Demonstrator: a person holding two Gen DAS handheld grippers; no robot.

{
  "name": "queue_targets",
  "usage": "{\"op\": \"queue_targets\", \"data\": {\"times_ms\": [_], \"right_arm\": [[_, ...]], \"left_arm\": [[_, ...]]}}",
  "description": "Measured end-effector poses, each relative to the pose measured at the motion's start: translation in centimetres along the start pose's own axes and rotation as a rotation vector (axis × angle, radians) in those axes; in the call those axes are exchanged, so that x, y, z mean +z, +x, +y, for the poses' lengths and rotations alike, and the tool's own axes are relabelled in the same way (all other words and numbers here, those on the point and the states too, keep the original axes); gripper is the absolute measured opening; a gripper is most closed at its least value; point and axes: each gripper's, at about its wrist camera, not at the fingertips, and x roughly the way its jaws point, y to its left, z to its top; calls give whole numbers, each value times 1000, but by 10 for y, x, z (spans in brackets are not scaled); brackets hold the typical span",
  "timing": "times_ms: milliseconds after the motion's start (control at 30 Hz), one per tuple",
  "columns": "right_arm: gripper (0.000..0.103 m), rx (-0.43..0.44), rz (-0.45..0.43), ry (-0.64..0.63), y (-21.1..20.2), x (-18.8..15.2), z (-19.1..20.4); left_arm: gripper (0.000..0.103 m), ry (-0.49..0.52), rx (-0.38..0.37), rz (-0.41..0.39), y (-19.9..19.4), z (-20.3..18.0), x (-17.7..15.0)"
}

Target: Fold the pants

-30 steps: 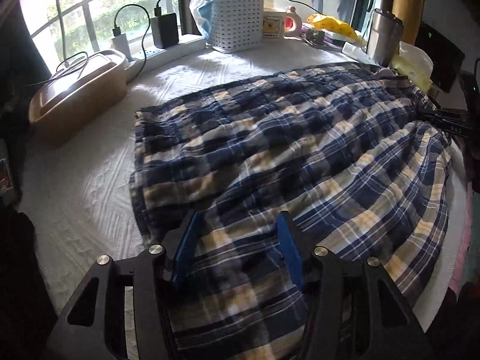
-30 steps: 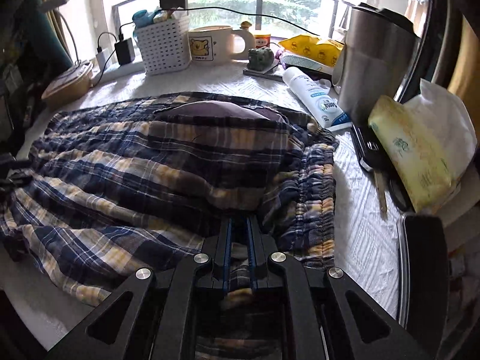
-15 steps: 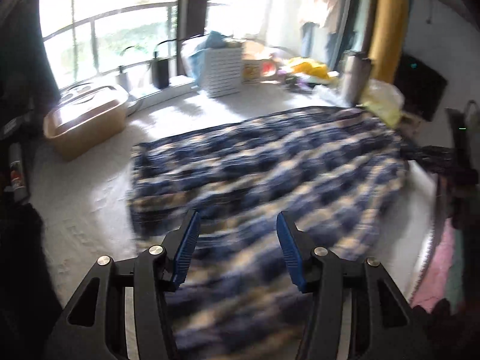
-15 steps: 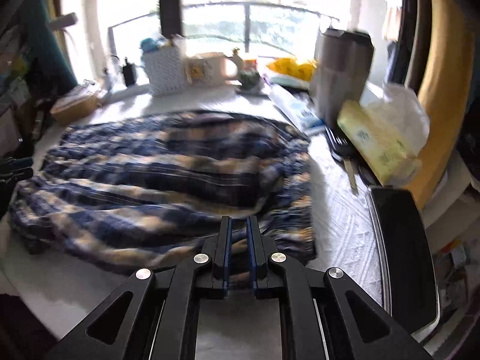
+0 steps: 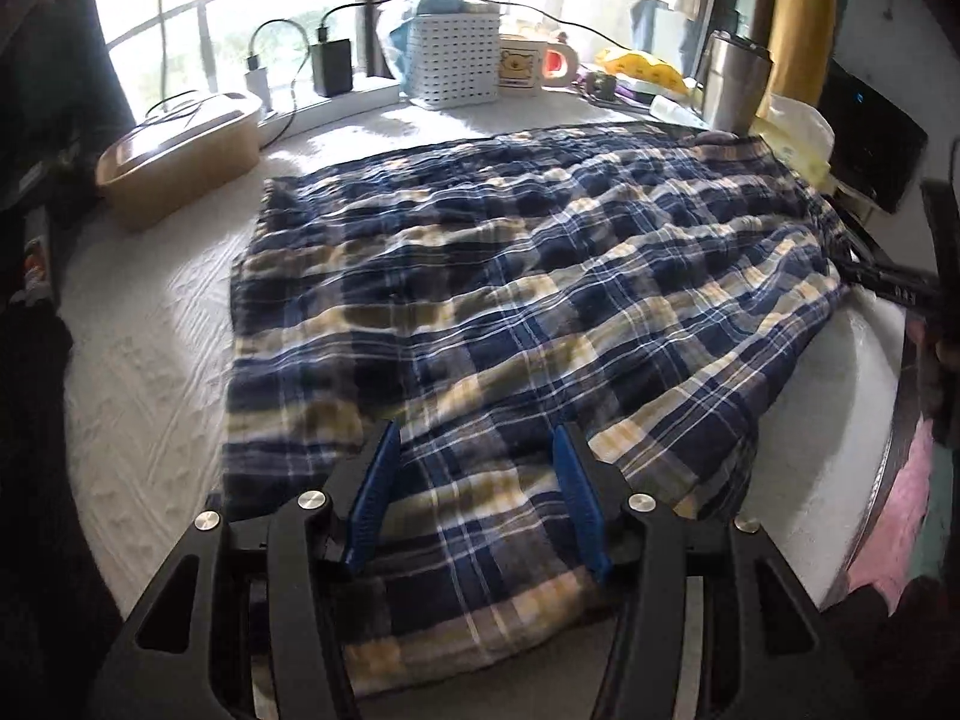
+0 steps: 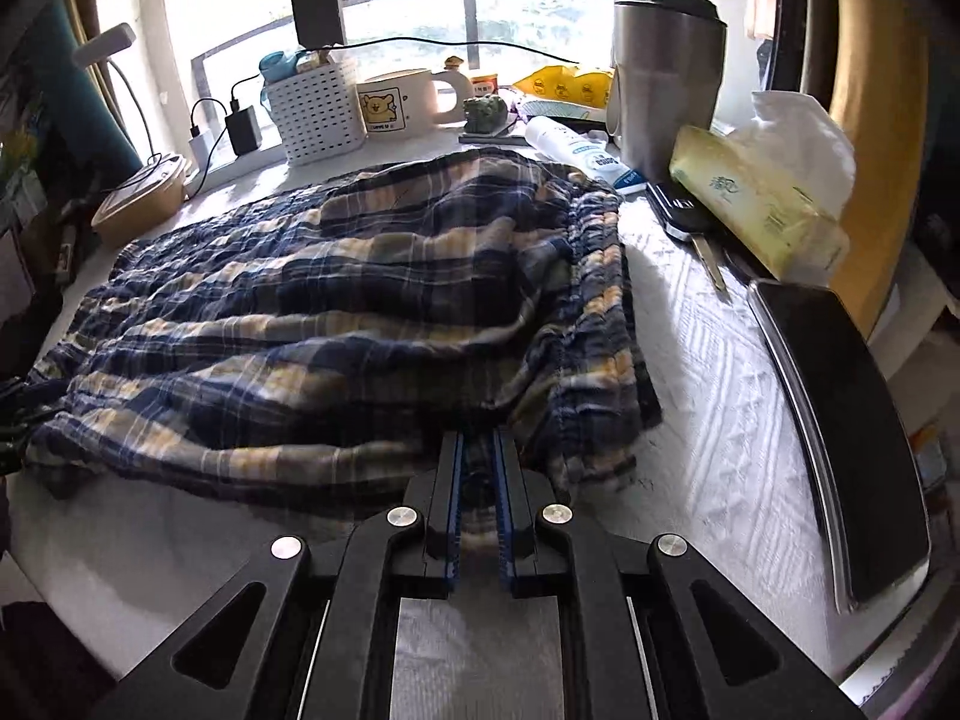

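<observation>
Since a second ago both of my grippers have drawn back toward the near edge of the white textured table (image 5: 138, 360), and the near fold of the navy, yellow and white plaid pants (image 5: 510, 276) now hangs over that edge.

Left wrist view:
- Left gripper (image 5: 477, 498): blue-padded jaws about half open, cloth bunched between them. I cannot tell whether the pads press on it.
- Pants: spread across the middle of the table, leg hems toward the left edge.
- Tan oval lidded container (image 5: 180, 162): far left corner.
- Black charger (image 5: 331, 67) and white charger (image 5: 257, 79): far edge, cables attached.
- White perforated plastic basket (image 5: 459, 60): far edge, centre.
- Cream bear-print mug (image 5: 528, 66): just beside the basket.
- Steel tumbler (image 5: 735, 81): far right corner.

Right wrist view:
- Right gripper (image 6: 478, 456): jaws nearly closed, pinching the plaid cloth close to the gathered elastic waistband (image 6: 600, 312) at the near edge.
- Pants: waistband toward the right edge, legs running off to the left.
- White tube with blue print (image 6: 585, 153): lying just beyond the waistband.
- Yellow-green tissue pack (image 6: 750, 204): right edge, white tissue sticking up.
- Black car key (image 6: 684, 216): beside the tissue pack.
- Dark flat slab with a silver rim (image 6: 840, 420): along the right edge.
</observation>
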Motion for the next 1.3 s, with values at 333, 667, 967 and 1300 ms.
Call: {"op": "queue_targets", "data": {"times_ms": [333, 667, 967, 1300], "right_arm": [[11, -20, -52, 78, -32, -18, -6], [92, -15, -117, 177, -50, -33, -27], [92, 143, -118, 315, -30, -25, -32], [92, 202, -106, 404, -7, -5, -30]], "left_arm": [[53, 52, 2, -122, -14, -43, 18], [53, 33, 36, 5, 12, -40, 8], [53, -55, 52, -87, -22, -9, 16], [53, -127, 130, -121, -28, 47, 31]]}}
